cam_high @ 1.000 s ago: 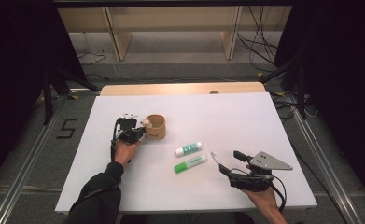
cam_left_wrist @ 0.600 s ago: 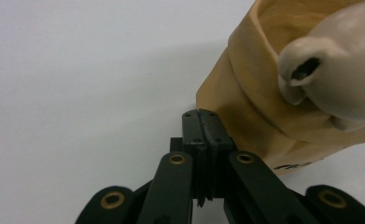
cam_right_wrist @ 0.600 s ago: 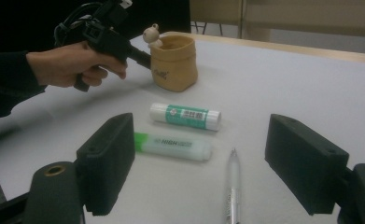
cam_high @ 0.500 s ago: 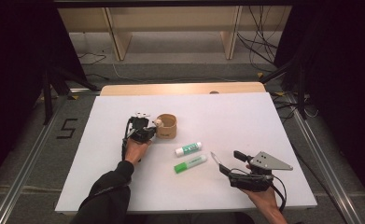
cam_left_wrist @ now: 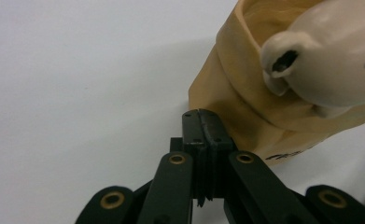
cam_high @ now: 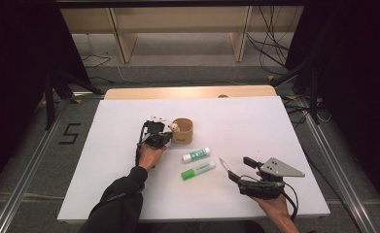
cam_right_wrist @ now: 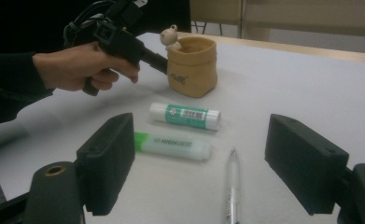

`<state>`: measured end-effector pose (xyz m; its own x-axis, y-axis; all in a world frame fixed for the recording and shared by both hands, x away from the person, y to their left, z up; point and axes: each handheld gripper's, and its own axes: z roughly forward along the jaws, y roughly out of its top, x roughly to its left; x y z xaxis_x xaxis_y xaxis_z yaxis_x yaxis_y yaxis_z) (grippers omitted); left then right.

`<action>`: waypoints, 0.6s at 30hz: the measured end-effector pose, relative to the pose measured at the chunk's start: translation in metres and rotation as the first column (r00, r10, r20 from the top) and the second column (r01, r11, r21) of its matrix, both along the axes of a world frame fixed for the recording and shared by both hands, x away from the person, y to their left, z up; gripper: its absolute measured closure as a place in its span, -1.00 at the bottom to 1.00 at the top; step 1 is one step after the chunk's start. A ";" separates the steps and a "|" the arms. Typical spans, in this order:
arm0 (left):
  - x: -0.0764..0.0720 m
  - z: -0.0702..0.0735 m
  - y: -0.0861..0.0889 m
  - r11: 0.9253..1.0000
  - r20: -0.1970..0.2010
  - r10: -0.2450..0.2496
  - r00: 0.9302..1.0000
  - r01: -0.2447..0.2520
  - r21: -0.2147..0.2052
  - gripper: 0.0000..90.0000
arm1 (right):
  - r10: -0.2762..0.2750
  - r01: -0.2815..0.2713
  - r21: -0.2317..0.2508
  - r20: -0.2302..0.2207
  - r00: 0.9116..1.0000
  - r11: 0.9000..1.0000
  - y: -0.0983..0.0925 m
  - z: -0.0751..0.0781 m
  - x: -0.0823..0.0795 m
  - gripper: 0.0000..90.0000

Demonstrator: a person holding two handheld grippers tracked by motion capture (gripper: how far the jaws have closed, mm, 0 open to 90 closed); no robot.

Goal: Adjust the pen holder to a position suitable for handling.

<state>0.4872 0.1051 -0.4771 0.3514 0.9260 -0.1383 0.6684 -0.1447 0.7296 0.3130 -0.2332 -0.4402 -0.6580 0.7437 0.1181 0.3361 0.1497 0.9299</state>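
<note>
left gripper (cam_high: 170, 135) sits left of centre on the white table (cam_high: 105, 160), jaws fully closed with nothing between them, tip right against the left side of the tan pouch (cam_high: 182, 131). in the left gripper view the closed jaws meet at the pouch's lower wall (cam_left_wrist: 245, 116), touching or just shy, can't tell. a small cream bear figure (cam_left_wrist: 329, 60) hangs on the pouch rim on the gripper's side. pouch stands upright, mouth open, mid-table.

just below and right of the pouch: a white glue stick with green label (cam_high: 196, 155), lying flat. below it a green highlighter (cam_high: 198, 170), roughly parallel, close but apart. right of those a clear pen (cam_high: 225, 165) lying flat, seen in the right gripper view (cam_right_wrist: 231, 186) pointing toward the camera between the jaws.

right gripper (cam_high: 238, 175) at the table's near right, jaws wide apart, holding nothing, aimed toward the pen and highlighter. grey three-cornered plate on top. well apart from the pouch.
</note>
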 end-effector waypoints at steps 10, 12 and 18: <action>0.003 0.001 -0.014 1.000 0.002 -0.017 1.000 0.017 -0.003 0.99 | 0.002 -0.002 0.001 0.002 1.000 1.000 0.000 0.000 0.000 -0.44; 0.004 0.001 -0.016 1.000 0.005 -0.016 1.000 0.016 -0.009 0.99 | 0.003 -0.003 0.000 0.002 1.000 1.000 0.000 0.000 0.000 -0.44; 0.008 0.002 -0.017 1.000 0.006 -0.008 1.000 0.008 -0.006 0.99 | 0.004 -0.004 0.000 0.002 1.000 1.000 0.000 0.000 0.000 -0.44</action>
<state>0.4949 0.0879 -0.4751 0.3600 0.9222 -0.1414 0.6630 -0.1462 0.7342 0.3127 -0.2335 -0.4403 -0.6609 0.7413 0.1174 0.3341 0.1506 0.9304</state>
